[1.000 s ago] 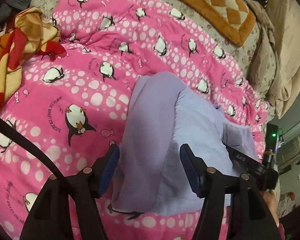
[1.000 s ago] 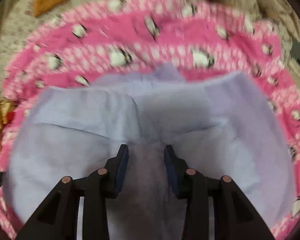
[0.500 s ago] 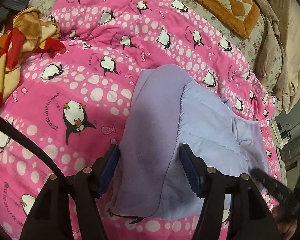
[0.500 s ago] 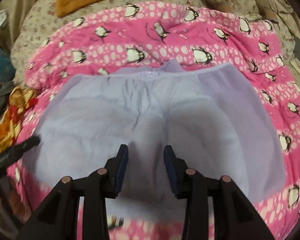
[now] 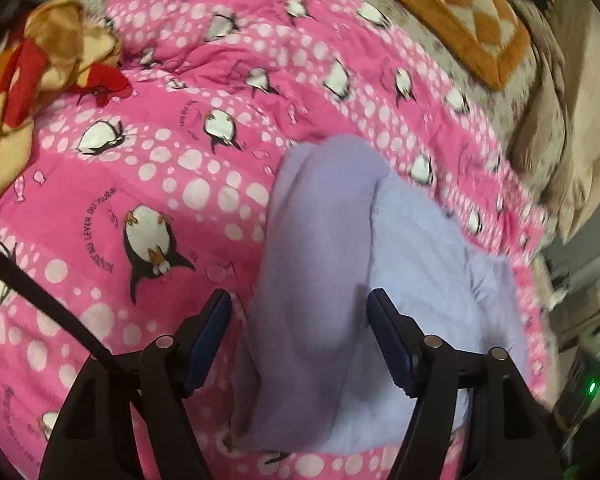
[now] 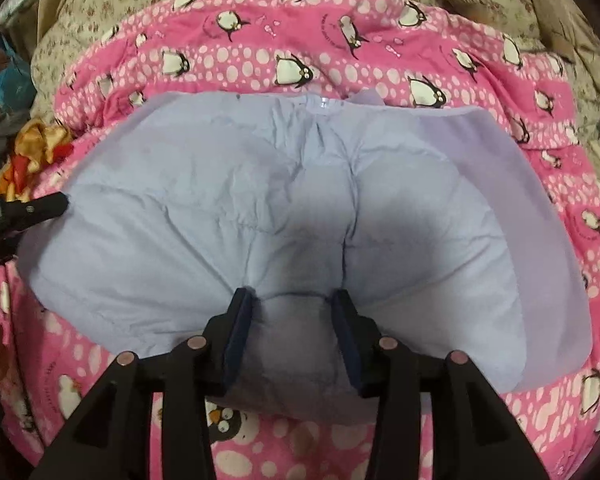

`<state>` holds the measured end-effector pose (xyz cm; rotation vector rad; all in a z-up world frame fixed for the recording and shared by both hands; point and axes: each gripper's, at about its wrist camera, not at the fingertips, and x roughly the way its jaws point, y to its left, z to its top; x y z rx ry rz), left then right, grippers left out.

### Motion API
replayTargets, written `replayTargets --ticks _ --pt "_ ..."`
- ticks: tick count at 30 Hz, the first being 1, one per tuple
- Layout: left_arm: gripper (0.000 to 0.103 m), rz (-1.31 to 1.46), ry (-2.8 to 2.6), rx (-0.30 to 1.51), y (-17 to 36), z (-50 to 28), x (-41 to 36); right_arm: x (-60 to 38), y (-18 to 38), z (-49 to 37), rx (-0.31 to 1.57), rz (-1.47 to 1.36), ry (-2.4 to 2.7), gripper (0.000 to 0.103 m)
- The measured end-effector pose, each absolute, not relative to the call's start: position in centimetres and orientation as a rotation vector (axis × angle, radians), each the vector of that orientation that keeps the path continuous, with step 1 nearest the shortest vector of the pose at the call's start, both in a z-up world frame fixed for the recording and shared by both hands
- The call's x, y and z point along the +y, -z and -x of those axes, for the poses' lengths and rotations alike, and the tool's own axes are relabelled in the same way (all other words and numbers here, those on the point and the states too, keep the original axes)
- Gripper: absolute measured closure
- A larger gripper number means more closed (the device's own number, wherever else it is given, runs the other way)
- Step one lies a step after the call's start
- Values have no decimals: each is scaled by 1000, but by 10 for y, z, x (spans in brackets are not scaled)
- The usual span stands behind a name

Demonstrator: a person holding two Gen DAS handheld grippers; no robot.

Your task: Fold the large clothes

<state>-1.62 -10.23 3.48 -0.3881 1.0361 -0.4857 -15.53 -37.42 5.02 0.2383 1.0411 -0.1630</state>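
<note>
A lilac padded garment lies folded on the pink penguin blanket. In the left wrist view it runs away from me with a fleece band along its left side. My left gripper is open, its jaws wide apart over the garment's near end, nothing held. My right gripper has its jaws either side of a bunched fold at the garment's near edge; the cloth fills the gap between the pads. The left gripper's tip shows at the garment's left edge.
A crumpled orange and red cloth lies at the blanket's left. An orange checked cushion and beige pillows sit at the far right. A floral sheet borders the blanket. A black strap crosses lower left.
The right gripper has drawn back and down to the garment's near edge, with a fold now bunched between its jaws. The left view shifted slightly; its jaws stay wide open.
</note>
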Motion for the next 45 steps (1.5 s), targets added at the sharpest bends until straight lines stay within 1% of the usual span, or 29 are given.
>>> replayTargets --ticks 1,3,6,8,11,18,19,20,21,22,25,26,29,30,32,34,37,39,40,43,45 --pt "61 411 479 1031 -35 13 -99 -377 -53 159 1031 -272 150 54" --pt "60 449 481 1028 -33 5 -95 -382 -55 164 1018 -318 125 45" --pt "55 441 496 1080 -24 -5 -101 -382 -55 166 1020 -303 102 42" --pt "54 425 526 1154 -11 -11 -112 -383 -54 166 1019 -298 91 41" --pt "48 361 530 1127 -12 -9 -123 -389 -54 167 1011 -330 74 41" --pt "47 343 542 1098 -9 -8 -129 -407 -64 170 941 -426 55 42" --pt "52 343 555 1093 -9 -8 -130 -410 -64 167 936 -437 55 44" --pt "68 346 579 1087 -10 -7 -131 -412 -62 164 936 -450 49 51" --pt "80 353 603 1089 -10 -9 -132 -412 -57 160 945 -464 39 56" --pt "92 375 633 1102 -9 -9 -133 -413 -52 158 952 -469 37 56" --pt "101 381 640 1084 -12 -5 -136 -411 -41 155 956 -459 40 56" --pt "102 370 637 1074 -14 -2 -136 -410 -42 156 957 -462 38 56" --pt "102 389 630 1083 -14 -1 -135 -415 -52 160 962 -496 18 56" --pt "100 416 621 1093 -12 -3 -132 -416 -56 162 952 -504 8 56" --pt "90 486 594 1122 -4 -7 -126 -415 -65 166 928 -495 -5 56" --pt "88 520 596 1128 0 -8 -124 -414 -66 165 928 -490 -20 56" --pt "88 488 594 1121 -2 -6 -127 -411 -61 161 945 -469 -20 56" --pt "96 452 601 1108 -5 -4 -131 -413 -50 155 970 -466 9 56" --pt "103 446 610 1106 -8 -2 -133 -415 -43 154 980 -476 10 56" --pt "103 424 629 1089 -31 7 -138 -416 -30 152 980 -468 2 56" --pt "103 387 694 1026 -64 21 -145 -411 -33 153 990 -422 2 56"
